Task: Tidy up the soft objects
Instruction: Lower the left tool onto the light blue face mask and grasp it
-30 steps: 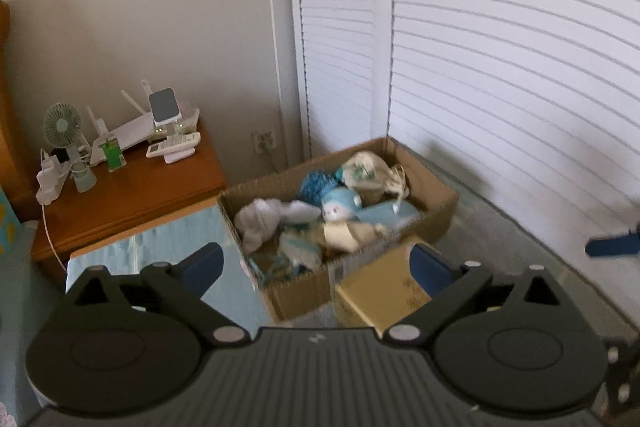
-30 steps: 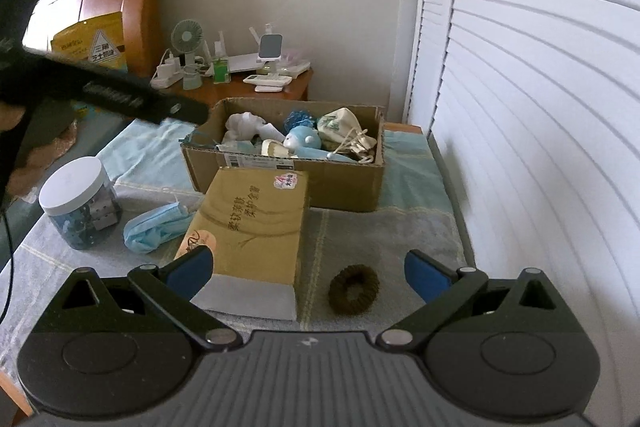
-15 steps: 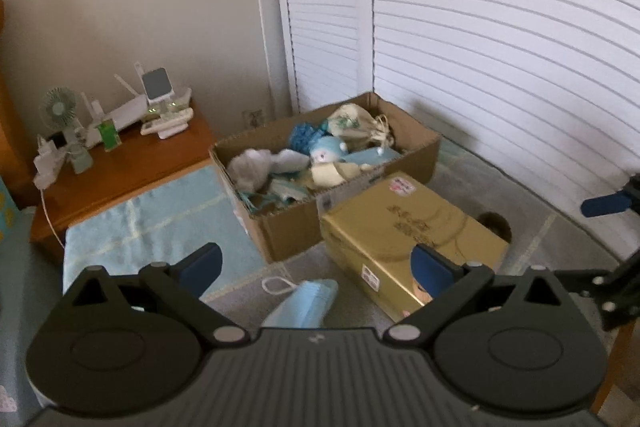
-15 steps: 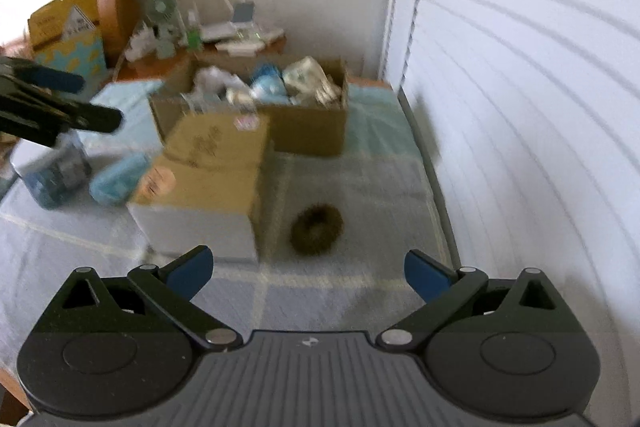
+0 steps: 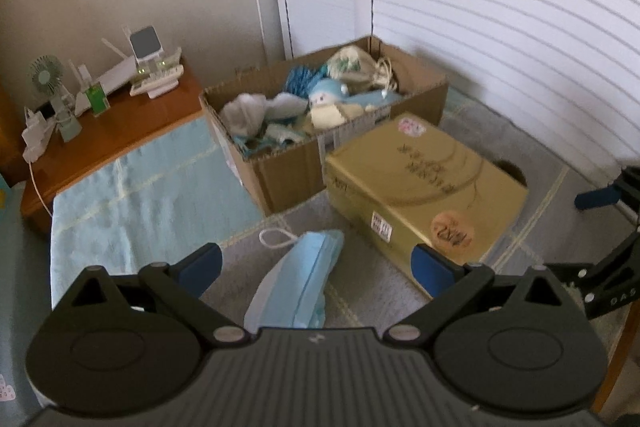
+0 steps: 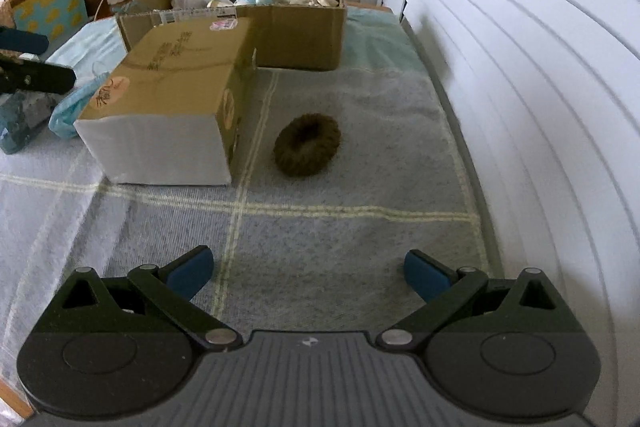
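Observation:
A light blue face mask (image 5: 298, 283) lies on the bed cover, right in front of my open, empty left gripper (image 5: 316, 265); it also shows in the right wrist view (image 6: 70, 107). A brown fuzzy hair ring (image 6: 307, 144) lies on the cover ahead of my open, empty right gripper (image 6: 308, 273), some way off. An open cardboard box (image 5: 280, 171) at the back holds several soft toys and cloths; it also shows in the right wrist view (image 6: 296, 35).
A yellow tissue carton (image 6: 168, 99) lies between mask and hair ring, also in the left wrist view (image 5: 420, 183). A clear jar (image 6: 18, 125) stands at the left. A wooden nightstand (image 5: 108, 135) with a fan and gadgets is behind. White louvered doors (image 6: 520, 67) run along the right.
My left gripper has dropped and pulled back, bringing the mask between its fingers' line. My right gripper has moved forward and lower toward the hair ring.

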The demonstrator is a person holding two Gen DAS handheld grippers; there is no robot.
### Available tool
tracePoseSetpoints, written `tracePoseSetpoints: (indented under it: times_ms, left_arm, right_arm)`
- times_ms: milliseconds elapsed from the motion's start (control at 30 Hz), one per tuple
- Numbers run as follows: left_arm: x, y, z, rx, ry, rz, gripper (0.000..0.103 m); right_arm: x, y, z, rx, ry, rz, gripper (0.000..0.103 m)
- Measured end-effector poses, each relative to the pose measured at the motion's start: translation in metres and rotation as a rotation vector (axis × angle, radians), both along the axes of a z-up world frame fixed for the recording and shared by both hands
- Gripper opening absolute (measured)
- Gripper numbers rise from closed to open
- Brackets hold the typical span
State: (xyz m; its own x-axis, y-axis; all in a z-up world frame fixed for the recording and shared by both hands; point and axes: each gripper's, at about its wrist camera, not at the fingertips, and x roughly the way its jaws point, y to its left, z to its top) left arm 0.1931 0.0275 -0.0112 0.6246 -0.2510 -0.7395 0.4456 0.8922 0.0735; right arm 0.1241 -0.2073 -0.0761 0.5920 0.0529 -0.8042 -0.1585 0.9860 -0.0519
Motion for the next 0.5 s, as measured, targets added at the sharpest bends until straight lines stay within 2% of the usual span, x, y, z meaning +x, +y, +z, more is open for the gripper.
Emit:
tracePoseSetpoints:
  times_ms: [267,500]
  left_arm:
    - [0.007,-0.005,-0.01,0.084,0.024,-0.056,0.1]
    - [0.023,-0.006,-0.02,0.127,0.062,-0.073,0.099]
  right_arm:
    - [-0.001,-0.002,0.0,0.008,0.002,0.001,0.103]
    - [0.0,-0.001,-0.001,0.01,-0.004,-0.003,0.103]
